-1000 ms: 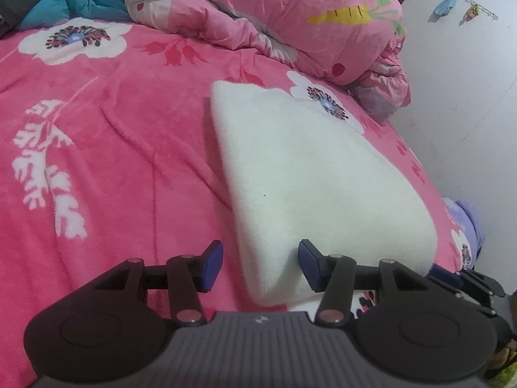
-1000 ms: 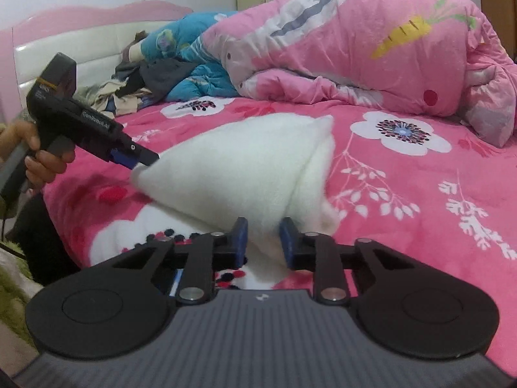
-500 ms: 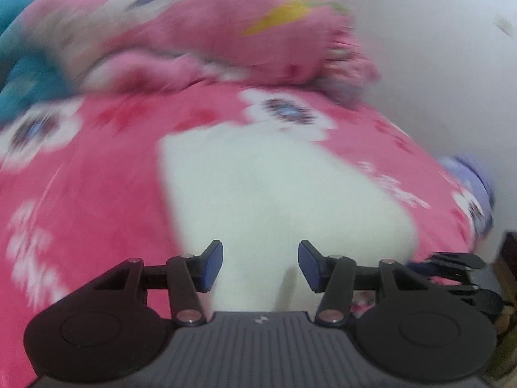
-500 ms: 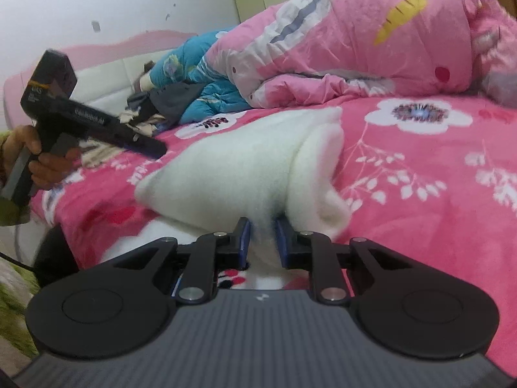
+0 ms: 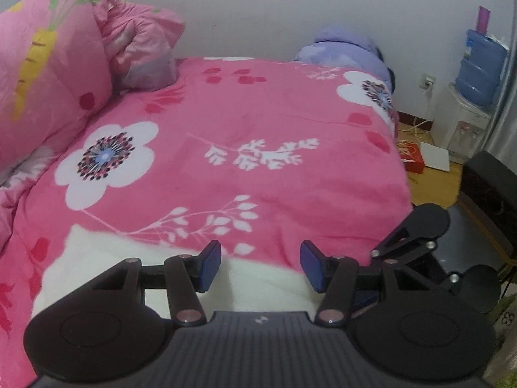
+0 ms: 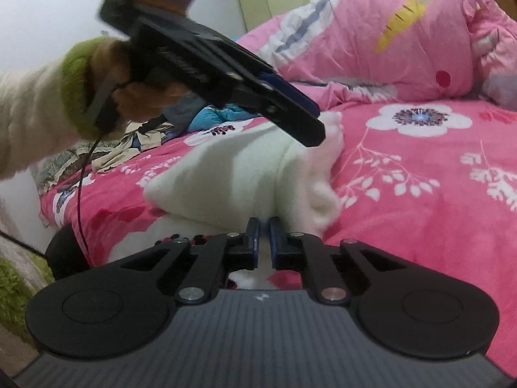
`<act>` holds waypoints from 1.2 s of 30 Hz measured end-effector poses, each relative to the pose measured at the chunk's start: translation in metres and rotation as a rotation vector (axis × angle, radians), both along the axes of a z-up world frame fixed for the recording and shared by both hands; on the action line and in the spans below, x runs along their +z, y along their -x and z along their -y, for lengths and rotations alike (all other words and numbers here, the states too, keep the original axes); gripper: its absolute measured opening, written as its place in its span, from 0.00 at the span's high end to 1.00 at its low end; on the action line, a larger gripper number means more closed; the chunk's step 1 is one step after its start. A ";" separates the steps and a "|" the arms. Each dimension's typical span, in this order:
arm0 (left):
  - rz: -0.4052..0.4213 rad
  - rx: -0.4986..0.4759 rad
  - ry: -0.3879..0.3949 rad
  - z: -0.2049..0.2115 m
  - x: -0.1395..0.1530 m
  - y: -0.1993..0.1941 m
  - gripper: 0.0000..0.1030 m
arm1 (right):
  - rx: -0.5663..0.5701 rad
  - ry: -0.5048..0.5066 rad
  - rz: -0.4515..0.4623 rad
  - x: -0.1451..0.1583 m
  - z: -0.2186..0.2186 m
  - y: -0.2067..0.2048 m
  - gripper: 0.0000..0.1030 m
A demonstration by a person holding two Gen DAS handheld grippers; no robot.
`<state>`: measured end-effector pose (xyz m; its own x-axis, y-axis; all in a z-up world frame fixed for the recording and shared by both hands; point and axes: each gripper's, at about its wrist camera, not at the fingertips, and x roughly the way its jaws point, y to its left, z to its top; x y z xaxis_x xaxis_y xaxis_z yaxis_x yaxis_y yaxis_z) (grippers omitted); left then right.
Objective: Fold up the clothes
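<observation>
A white fleece garment (image 6: pixel 232 174) lies folded on the pink flowered bedspread (image 6: pixel 420 174). My right gripper (image 6: pixel 263 236) is at the garment's near edge; its jaws are closing, and a fold of white cloth is pinched between the blue pads. In the left wrist view the garment (image 5: pixel 97 258) fills the lower left. My left gripper (image 5: pixel 261 265) hovers over it, open, with nothing between its fingers. The right wrist view shows the left gripper (image 6: pixel 307 123) from the side, above the garment's far part, in a hand with a green cuff (image 6: pixel 77 84).
A rolled pink quilt with a carrot print (image 5: pixel 48 80) lies along the bed's far side. A purple garment (image 5: pixel 342 51) sits at the bed's far corner. Loose clothes (image 6: pixel 129 148) are piled near the headboard. Beyond the bed edge stand a water dispenser (image 5: pixel 478 74) and a red box (image 5: pixel 413 158).
My left gripper has lifted off the garment's left edge, rolled and swung across above it. The right gripper's jaws have narrowed onto the near fold.
</observation>
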<state>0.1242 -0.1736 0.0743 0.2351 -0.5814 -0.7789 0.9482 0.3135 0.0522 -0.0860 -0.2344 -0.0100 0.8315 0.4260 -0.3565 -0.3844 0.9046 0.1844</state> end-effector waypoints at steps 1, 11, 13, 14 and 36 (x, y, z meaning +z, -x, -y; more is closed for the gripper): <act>-0.011 0.014 0.007 -0.004 0.001 -0.002 0.46 | 0.002 -0.006 -0.006 -0.002 0.003 0.000 0.87; -0.056 0.047 0.036 -0.028 0.011 -0.007 0.46 | 0.056 -0.032 -0.002 -0.005 0.009 -0.013 0.83; -0.052 0.039 0.051 -0.029 0.013 -0.007 0.46 | 0.073 -0.041 0.016 -0.004 0.009 -0.014 0.81; -0.058 0.035 0.062 -0.029 0.014 -0.007 0.46 | 0.078 -0.046 0.019 -0.005 0.008 -0.015 0.81; -0.054 0.109 0.078 -0.037 0.015 -0.017 0.41 | 0.095 -0.035 0.016 0.009 0.026 -0.009 0.94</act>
